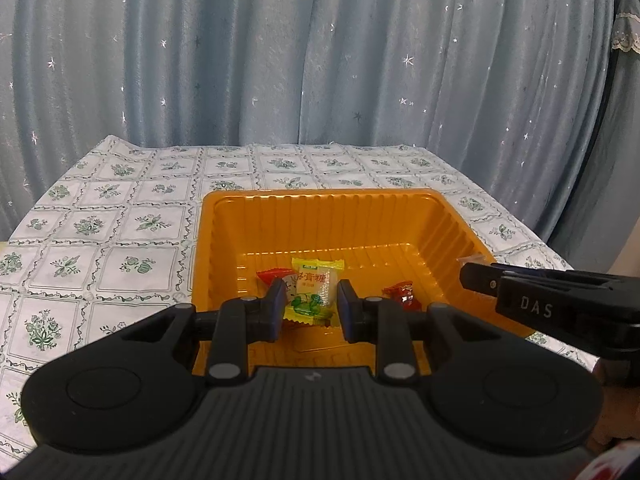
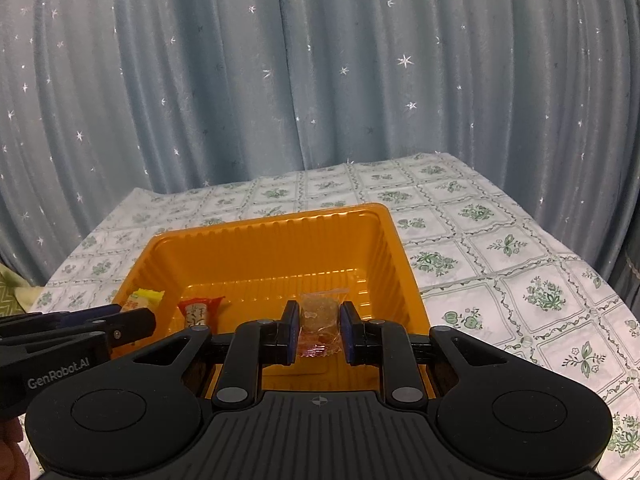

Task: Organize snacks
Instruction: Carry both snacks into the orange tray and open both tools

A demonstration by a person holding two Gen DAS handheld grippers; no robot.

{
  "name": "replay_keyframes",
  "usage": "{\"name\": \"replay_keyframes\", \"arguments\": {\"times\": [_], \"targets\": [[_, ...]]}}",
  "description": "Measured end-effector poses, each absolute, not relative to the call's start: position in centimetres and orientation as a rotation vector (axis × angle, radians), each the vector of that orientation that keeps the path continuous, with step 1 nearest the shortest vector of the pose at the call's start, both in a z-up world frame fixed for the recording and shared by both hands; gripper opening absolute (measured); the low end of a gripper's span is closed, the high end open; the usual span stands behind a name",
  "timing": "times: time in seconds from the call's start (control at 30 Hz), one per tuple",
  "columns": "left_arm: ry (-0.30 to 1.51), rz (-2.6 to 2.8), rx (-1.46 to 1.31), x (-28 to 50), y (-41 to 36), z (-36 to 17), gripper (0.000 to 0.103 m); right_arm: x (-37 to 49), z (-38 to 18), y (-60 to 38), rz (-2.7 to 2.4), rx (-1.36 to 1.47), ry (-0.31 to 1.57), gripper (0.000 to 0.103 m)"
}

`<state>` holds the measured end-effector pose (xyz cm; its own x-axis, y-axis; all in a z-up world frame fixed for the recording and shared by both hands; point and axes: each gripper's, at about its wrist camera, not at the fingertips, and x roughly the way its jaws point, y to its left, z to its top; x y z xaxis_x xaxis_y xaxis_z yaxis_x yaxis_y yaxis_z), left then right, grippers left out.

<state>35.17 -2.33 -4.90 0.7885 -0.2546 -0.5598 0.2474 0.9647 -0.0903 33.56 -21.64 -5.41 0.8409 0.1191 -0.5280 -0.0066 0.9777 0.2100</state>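
The blue star-flecked curtain (image 1: 320, 60) fills everything behind my work, hanging close along the far edge of the tabletop (image 1: 120, 216), which wears a white cloth printed with green flowers. On that cloth sits the orange tray (image 1: 320, 200), a ribbed plastic tub with sloping walls, and both of my tools are poised over its near side because it is where the snacks are being gathered.

My left gripper (image 1: 311, 308) has its jaws narrowed around the yellow-and-white candy packet (image 1: 314, 288), pads at each long side; I judge it held, low over the tray floor, ready to be let go. My right gripper (image 2: 319, 330) has its jaws set close on either side of the clear-wrapped brown sweet (image 2: 320, 312), also over the tray floor. I cannot be sure the pads press it or merely flank it, though it seems raised in the grip.

Gripping by the sides keeps the loose wrapper ends free, which I think makes a clean drop likelier.

Already lying in the tray are a red-ended candy (image 2: 199, 310) toward the left and a small red-wrapped sweet (image 1: 403, 294) toward the right, well apart. By my reckoning the next move calls for opening over bare floor between them.
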Motion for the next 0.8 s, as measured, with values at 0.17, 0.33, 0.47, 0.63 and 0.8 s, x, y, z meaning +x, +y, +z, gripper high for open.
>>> {"name": "replay_keyframes", "arguments": {"times": [0.17,0.33,0.47,0.63,0.8], "targets": [[0.612,-0.261,-0.007,35.41,-2.41,-5.47,0.042,33.74,-5.66,-21.82,0.059,0.215,0.579,0.022],[0.616,-0.255,-0.008,35.40,-2.27,-5.66,0.042,33.64,-5.61,-21.77,0.067,0.219,0.574,0.022],[0.623,-0.251,-0.006,35.41,-2.18,-5.80,0.042,33.59,-5.53,-21.75,0.071,0.225,0.568,0.022],[0.625,-0.250,0.000,35.38,-2.19,-5.86,0.042,33.49,-5.51,-21.92,0.071,0.240,0.559,0.022],[0.628,-0.243,0.008,35.39,-2.30,-5.92,0.042,33.55,-5.41,-21.96,0.093,0.274,0.553,0.022]]}}
